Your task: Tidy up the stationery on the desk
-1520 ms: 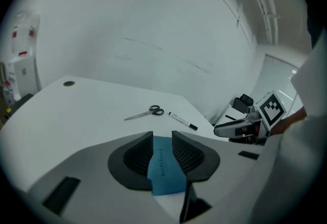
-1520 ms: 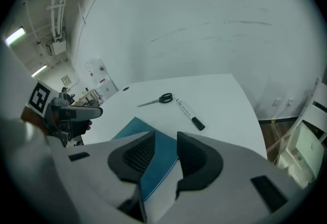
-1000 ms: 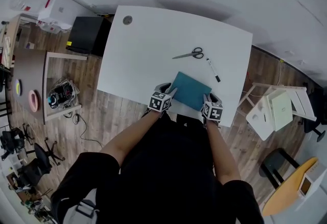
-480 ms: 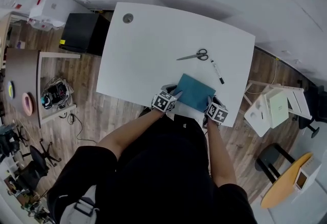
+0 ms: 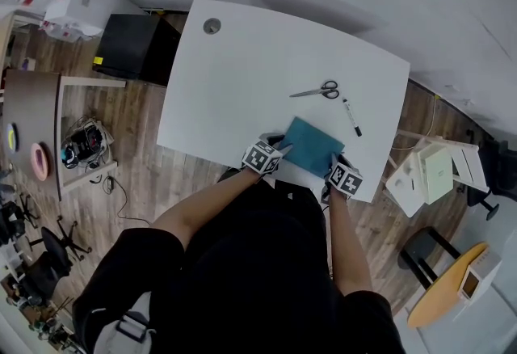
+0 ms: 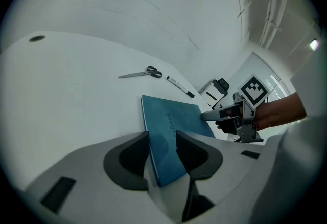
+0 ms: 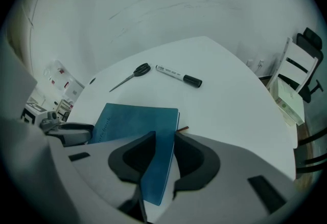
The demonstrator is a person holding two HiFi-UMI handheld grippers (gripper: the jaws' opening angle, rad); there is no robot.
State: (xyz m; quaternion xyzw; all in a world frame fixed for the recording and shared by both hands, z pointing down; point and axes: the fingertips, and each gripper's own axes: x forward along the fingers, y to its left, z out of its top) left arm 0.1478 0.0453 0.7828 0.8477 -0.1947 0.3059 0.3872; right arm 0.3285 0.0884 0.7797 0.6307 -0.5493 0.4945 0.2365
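Observation:
A teal notebook point(image 5: 311, 144) lies at the front edge of the white desk point(image 5: 242, 77). My left gripper point(image 5: 275, 152) sits at its near left corner and my right gripper point(image 5: 335, 164) at its near right corner. In the left gripper view the left gripper point(image 6: 162, 138) has that notebook point(image 6: 173, 115) corner in the gap of its parted jaws. In the right gripper view the right gripper point(image 7: 164, 138) has just been closing, with the notebook point(image 7: 133, 118) corner between jaws that still stand apart. Scissors point(image 5: 317, 91) and a black-capped marker point(image 5: 351, 116) lie farther back.
A round cable hole point(image 5: 212, 25) marks the desk's far left corner. A black cabinet point(image 5: 133, 49) stands left of the desk and a white folding chair point(image 5: 436, 170) to the right, on wooden floor. My body is close against the desk's front edge.
Both grippers have tilted a little while staying at the notebook's near corners. The notebook, scissors and marker keep their places on the desk.

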